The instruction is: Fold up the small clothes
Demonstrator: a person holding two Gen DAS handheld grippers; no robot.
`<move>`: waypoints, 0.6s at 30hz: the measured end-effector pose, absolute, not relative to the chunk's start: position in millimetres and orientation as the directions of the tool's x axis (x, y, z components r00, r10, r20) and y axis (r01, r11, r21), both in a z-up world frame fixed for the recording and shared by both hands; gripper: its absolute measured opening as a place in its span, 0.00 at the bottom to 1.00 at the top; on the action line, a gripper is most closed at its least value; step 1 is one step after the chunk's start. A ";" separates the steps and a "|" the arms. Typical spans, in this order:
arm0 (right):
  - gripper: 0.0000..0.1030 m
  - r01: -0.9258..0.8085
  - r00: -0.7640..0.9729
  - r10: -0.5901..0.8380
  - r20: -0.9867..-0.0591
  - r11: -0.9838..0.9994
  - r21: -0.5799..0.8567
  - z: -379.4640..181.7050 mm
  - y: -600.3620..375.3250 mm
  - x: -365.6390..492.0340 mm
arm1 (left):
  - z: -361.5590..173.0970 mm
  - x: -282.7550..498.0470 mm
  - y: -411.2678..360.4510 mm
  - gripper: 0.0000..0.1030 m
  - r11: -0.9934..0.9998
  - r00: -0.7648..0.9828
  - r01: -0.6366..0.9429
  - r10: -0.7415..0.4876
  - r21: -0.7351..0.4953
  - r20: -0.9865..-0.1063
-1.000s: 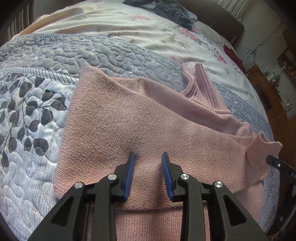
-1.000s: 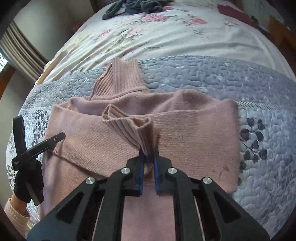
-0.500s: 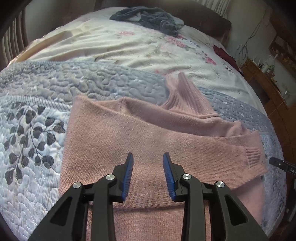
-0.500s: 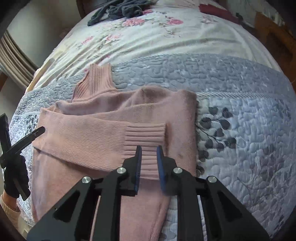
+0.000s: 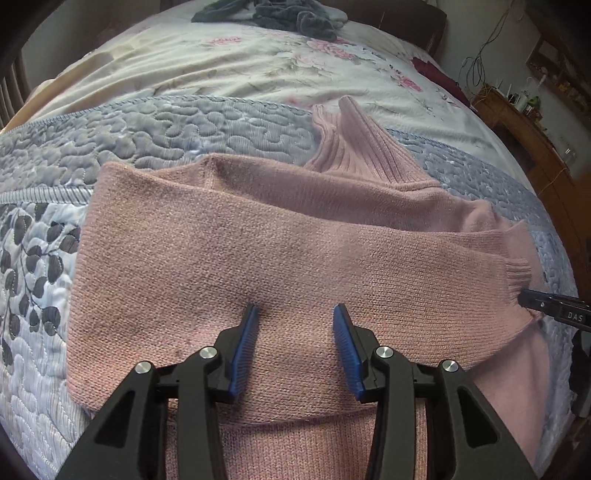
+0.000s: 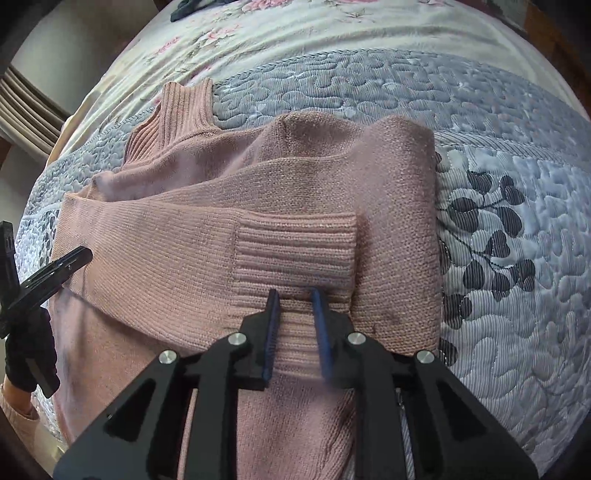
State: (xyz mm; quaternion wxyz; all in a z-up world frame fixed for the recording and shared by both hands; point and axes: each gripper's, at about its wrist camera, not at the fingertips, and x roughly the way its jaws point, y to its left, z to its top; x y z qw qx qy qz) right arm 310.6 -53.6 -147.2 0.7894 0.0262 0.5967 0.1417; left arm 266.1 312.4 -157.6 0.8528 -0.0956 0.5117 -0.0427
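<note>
A pink knit turtleneck sweater [image 5: 258,251] lies on the quilted bed, its ribbed collar [image 5: 362,147] pointing away. One sleeve is folded across the chest, and its ribbed cuff [image 6: 295,251] lies flat near the sweater's right edge. My left gripper [image 5: 295,314] stands open just above the sleeve, holding nothing. In the right wrist view, my right gripper [image 6: 295,295] is open over the cuff's near edge, its pads on either side of the ribbing without pinching it. The other gripper's black fingers [image 6: 55,269] show at the left there.
The blue-grey quilt [image 5: 184,122] with a leaf print [image 6: 491,240] covers the near bed; a floral sheet [image 5: 258,62] lies beyond. Dark clothes [image 5: 288,14] are heaped at the far end. A wooden cabinet [image 5: 535,140] stands to the right of the bed.
My right gripper carried the cuff across the chest, laid it flat and opened off it. My left gripper stayed open and came lower over the sleeve.
</note>
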 end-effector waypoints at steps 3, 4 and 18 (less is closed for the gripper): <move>0.19 -0.203 0.225 0.257 -0.940 0.956 0.213 -138.2 -49.7 318.7 | -146.8 270.7 311.6 0.41 0.977 0.458 -0.028 -0.174 -0.209 -0.872; 0.22 -0.221 0.243 0.273 -0.931 0.950 0.221 -128.5 -47.4 323.0 | -138.2 273.4 311.5 0.41 0.976 0.475 -0.016 -0.183 -0.216 -0.861; 0.43 -0.243 0.151 0.500 -0.852 0.855 0.459 -128.7 54.7 495.9 | -134.5 429.1 301.6 0.52 0.952 0.438 -0.019 -0.268 -0.307 -0.858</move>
